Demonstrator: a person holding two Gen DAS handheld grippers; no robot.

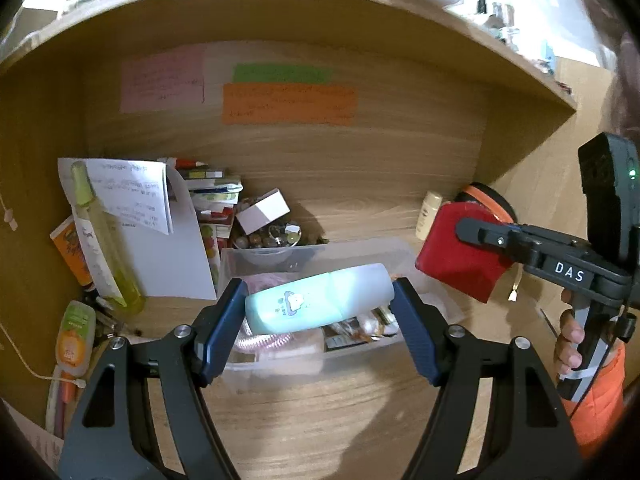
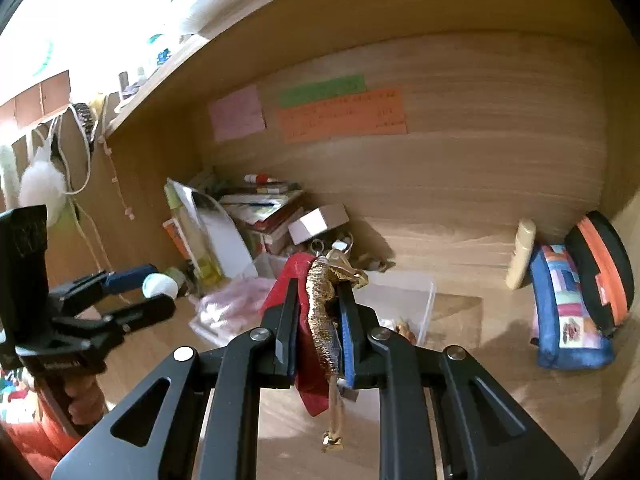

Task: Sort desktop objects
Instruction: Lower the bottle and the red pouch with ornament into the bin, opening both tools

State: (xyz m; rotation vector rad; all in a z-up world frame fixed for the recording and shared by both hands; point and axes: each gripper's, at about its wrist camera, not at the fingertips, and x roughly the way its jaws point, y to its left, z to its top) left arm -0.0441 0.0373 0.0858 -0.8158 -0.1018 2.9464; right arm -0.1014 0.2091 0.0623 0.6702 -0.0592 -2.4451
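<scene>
My left gripper (image 1: 320, 300) is shut on a pale mint tube (image 1: 318, 298) with a cartoon print, held sideways above a clear plastic box (image 1: 360, 252). It also shows in the right wrist view (image 2: 138, 290), with the tube's white end (image 2: 160, 285). My right gripper (image 2: 318, 308) is shut on a red pouch (image 2: 286, 280) with a gold ornament and tassel (image 2: 322, 312), held above the desk near the box (image 2: 404, 300). In the left wrist view the right gripper (image 1: 472, 236) holds the red pouch (image 1: 456, 258) to the box's right.
A stack of books (image 1: 212, 196), a white sheet (image 1: 168, 248), a yellow-green spray bottle (image 1: 104, 240) and a small white box (image 1: 264, 210) crowd the back left. A cream bottle (image 2: 520, 254), a blue patchwork case (image 2: 568, 312) and an orange-black case (image 2: 604, 268) stand at the right.
</scene>
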